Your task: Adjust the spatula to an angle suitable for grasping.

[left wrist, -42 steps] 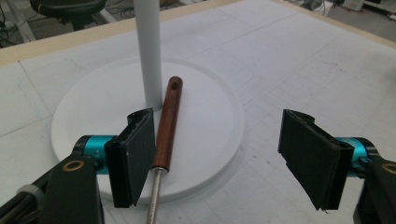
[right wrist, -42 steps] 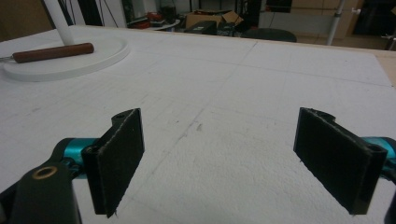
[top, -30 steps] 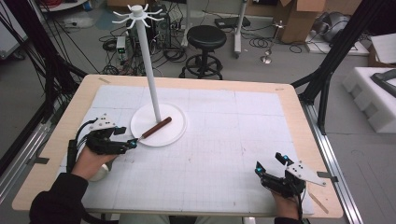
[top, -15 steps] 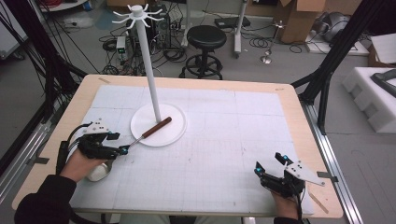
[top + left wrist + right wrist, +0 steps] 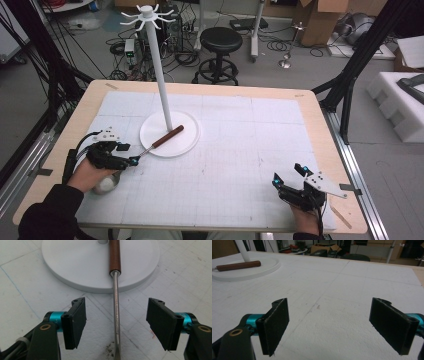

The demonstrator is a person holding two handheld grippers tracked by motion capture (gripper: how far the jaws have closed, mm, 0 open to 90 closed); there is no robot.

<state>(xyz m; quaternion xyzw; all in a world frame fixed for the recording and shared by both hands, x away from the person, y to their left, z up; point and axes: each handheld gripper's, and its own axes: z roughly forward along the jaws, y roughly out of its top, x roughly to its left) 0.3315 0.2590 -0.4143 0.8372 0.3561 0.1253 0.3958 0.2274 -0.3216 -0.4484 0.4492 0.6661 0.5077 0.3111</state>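
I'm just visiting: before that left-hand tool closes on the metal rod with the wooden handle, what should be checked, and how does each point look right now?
1. Left gripper open: ok, both fingers stand apart.
2. Utensil's metal shaft lies between the fingers: ok, roughly centred, touching neither.
3. Wooden handle free to lift: ok, it rests loose on the white stand base, beside the pole.
4. Far end of the utensil, near the camera: cannot tell, it runs out of the left gripper view.
5. Right gripper out of the way: ok, open, far across the mat.
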